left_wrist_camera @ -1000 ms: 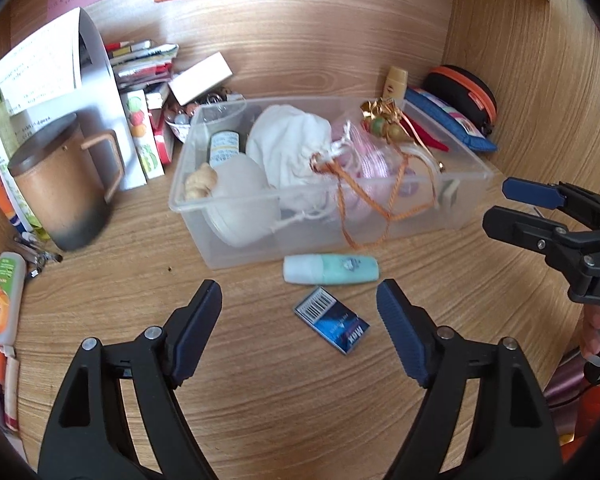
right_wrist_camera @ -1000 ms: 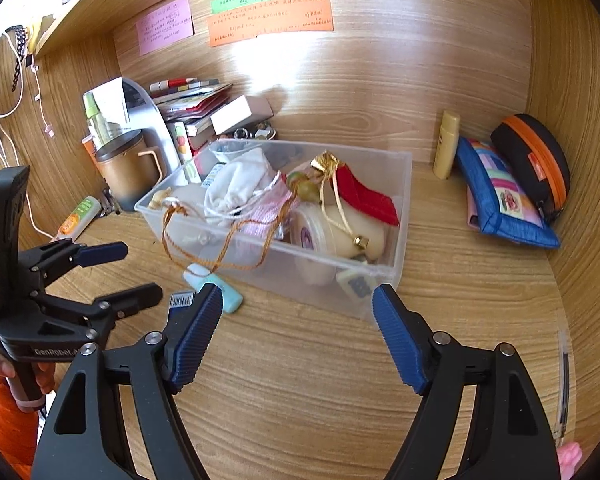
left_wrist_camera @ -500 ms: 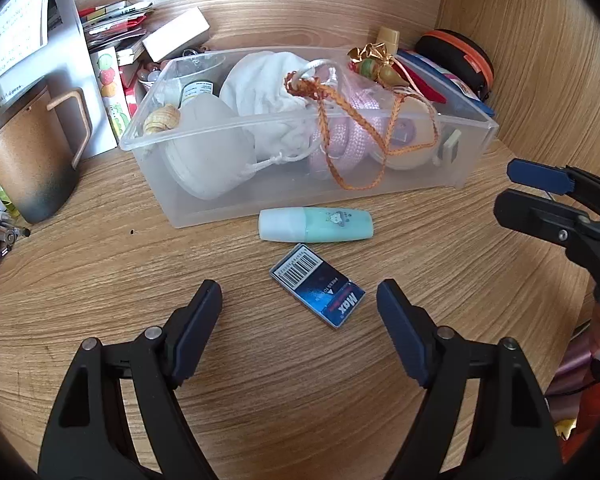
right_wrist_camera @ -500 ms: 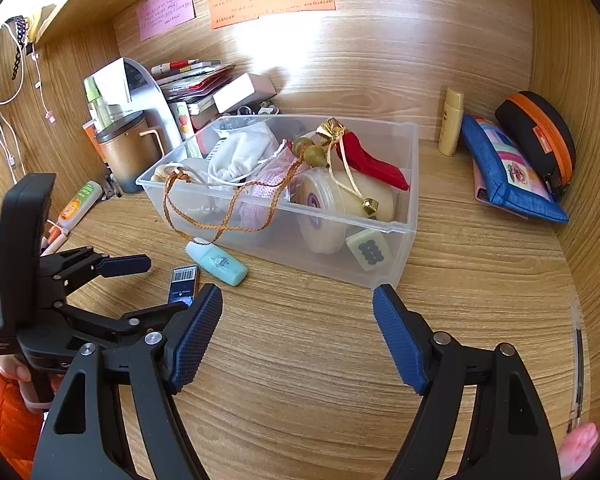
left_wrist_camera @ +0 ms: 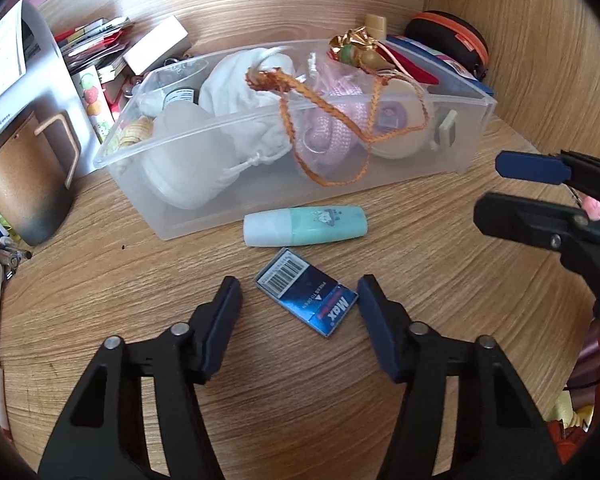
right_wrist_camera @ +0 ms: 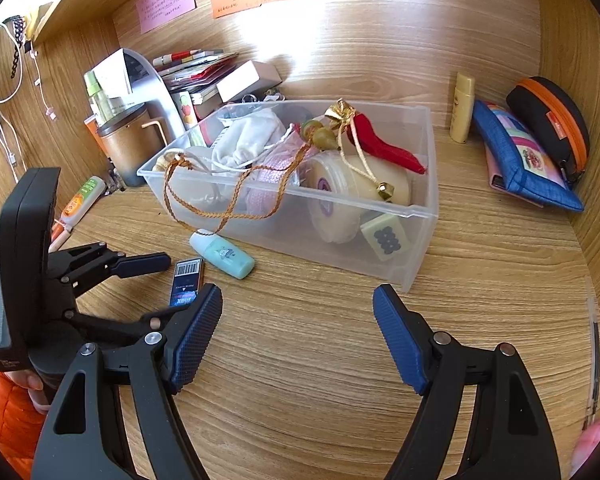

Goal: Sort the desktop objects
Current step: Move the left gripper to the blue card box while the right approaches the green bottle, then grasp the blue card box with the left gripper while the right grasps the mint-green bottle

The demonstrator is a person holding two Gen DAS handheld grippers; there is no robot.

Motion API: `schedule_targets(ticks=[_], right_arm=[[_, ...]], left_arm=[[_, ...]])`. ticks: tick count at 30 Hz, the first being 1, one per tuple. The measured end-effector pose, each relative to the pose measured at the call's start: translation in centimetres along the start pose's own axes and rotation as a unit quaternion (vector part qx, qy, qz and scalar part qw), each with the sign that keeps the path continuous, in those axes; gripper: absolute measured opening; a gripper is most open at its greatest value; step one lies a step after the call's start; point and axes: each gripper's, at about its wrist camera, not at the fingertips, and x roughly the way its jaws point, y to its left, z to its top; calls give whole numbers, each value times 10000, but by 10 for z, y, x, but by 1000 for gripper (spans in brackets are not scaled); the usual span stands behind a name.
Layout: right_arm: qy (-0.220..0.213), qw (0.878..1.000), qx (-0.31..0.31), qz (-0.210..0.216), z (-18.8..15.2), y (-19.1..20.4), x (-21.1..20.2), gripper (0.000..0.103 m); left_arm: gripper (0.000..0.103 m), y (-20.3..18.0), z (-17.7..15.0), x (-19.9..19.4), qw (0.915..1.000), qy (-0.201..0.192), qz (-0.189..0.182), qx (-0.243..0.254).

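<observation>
Your left tongs [left_wrist_camera: 298,300] hang low over the counter [left_wrist_camera: 120,280] with the jaws apart; they have just been closing in, and one small blue box [left_wrist_camera: 306,298] with a barcode lies flat between the two pads, neither pad touching it yet. Just beyond it, toward the back wall, lies one mint-green highlighter [left_wrist_camera: 305,226] on its side, just beside the front wall of the one clear plastic bin [left_wrist_camera: 476,136] but not inside it.

Your right tongs [right_wrist_camera: 298,330] stand wide apart over bare counter nearer the front edge, with nothing between the pads. From that side, the left tongs [right_wrist_camera: 168,280] show at the left, above the same blue box [right_wrist_camera: 186,282].

The bin sits mid-counter and is crowded: one white drawstring pouch [right_wrist_camera: 248,142], one pink knitted piece [left_wrist_camera: 340,128], one orange braided cord [left_wrist_camera: 332,176] draped over its front wall, one red chilli charm [right_wrist_camera: 384,146], one cream jar [right_wrist_camera: 356,192] on its side and one mahjong tile [right_wrist_camera: 386,236].

By the left edge stands one brown mug [left_wrist_camera: 24,184]. In the back right corner lie two pouches, one blue [right_wrist_camera: 524,164], one black with orange trim [right_wrist_camera: 552,124], touching each other, and one small yellow bottle [right_wrist_camera: 462,108] stands upright near them. Three sticky notes hang on the back wall; their writing is too small to read.
</observation>
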Motion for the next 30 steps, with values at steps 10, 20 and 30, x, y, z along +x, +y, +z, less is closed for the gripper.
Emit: schedule_targets(ticks=[10,20,30], right_arm=[[134,9997,-110,154,0,13,13,75],[355,9985,-302,304,5,30,36,75],[573,9963,-325,548,19,45,66,75]], left_arm=[[52,-1,-5,-6,9993,-101,285,215],[52,22,-11,-13,9993,-172,327,-43],[52,49,-19,-20,9987,-269,159,-399]])
